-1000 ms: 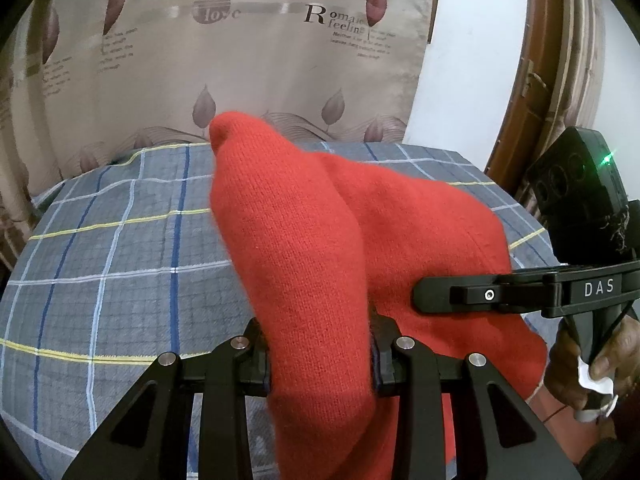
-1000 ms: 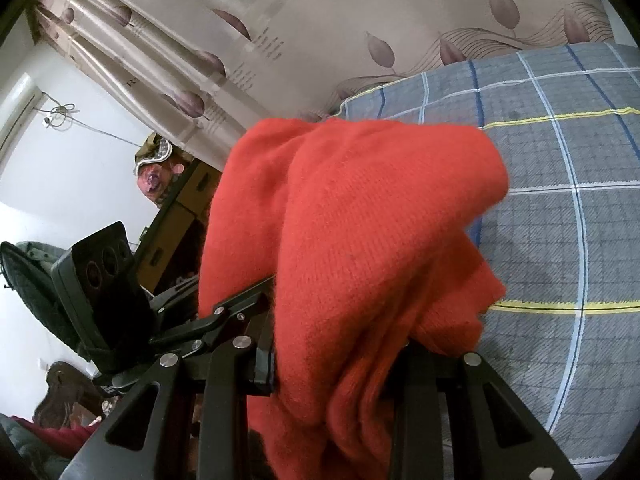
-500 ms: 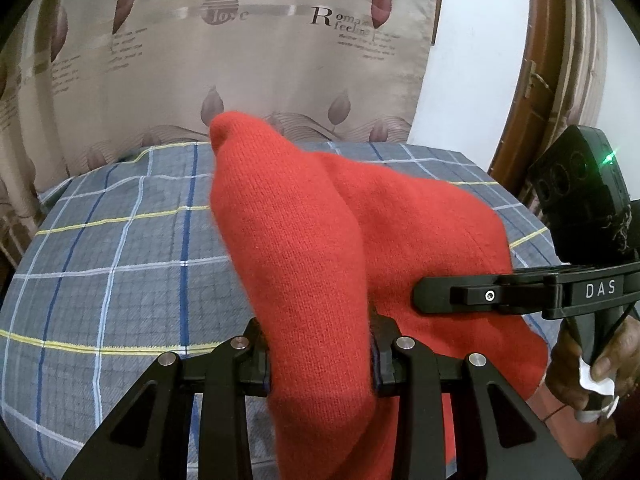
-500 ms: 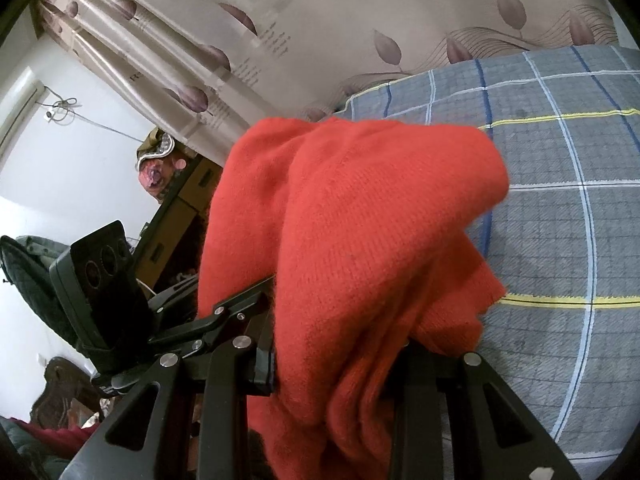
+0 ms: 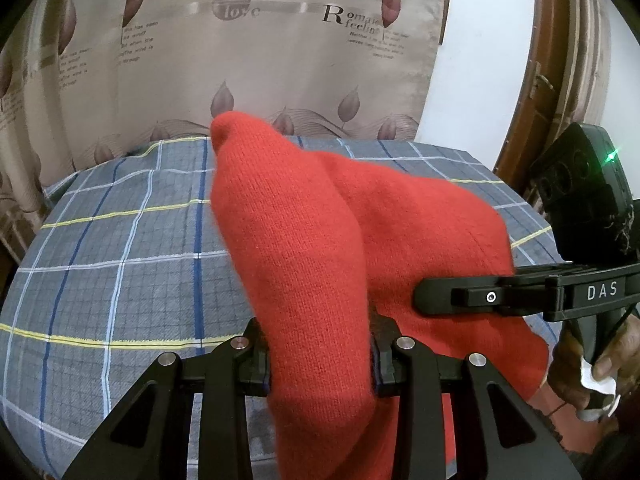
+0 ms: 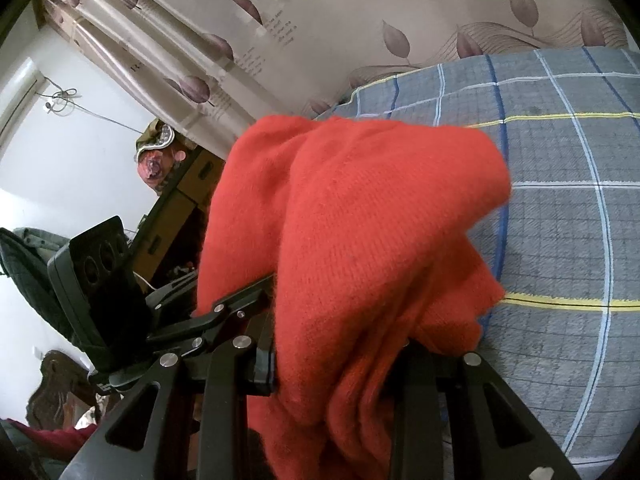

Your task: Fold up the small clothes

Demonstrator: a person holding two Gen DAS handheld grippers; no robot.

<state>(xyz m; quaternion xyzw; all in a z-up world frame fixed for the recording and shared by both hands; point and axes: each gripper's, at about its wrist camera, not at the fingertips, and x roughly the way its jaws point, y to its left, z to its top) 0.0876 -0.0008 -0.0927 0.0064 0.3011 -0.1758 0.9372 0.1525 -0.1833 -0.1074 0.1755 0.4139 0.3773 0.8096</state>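
Nearest in the left wrist view, the left gripper (image 5: 320, 356) has its jaws partly closed, pinching a bunched thickness of the red knitted woollen garment (image 5: 320, 248), which rises between the fingers and drapes forward and away over them. In the right wrist view the right gripper (image 6: 340, 364) is likewise clamped on a thick wad of the same garment (image 6: 352, 220), folds hanging down between its fingers. The right gripper's finger shows in the left view at the near right, level and pointing left into the cloth, a hand (image 5: 588, 368) on its handle; so the two grips sit side by side along one near edge, neither clearly nearer the bed. The garment hangs off both, its long axis running left to right between them, its free body reaching away from them. Beyond and below lies the grey checked bedspread with blue, white and yellow lines (image 5: 112, 248); I judge the coming move carries the cloth forward onto it. Farthest hangs the beige leaf-printed curtain (image 5: 280, 60).
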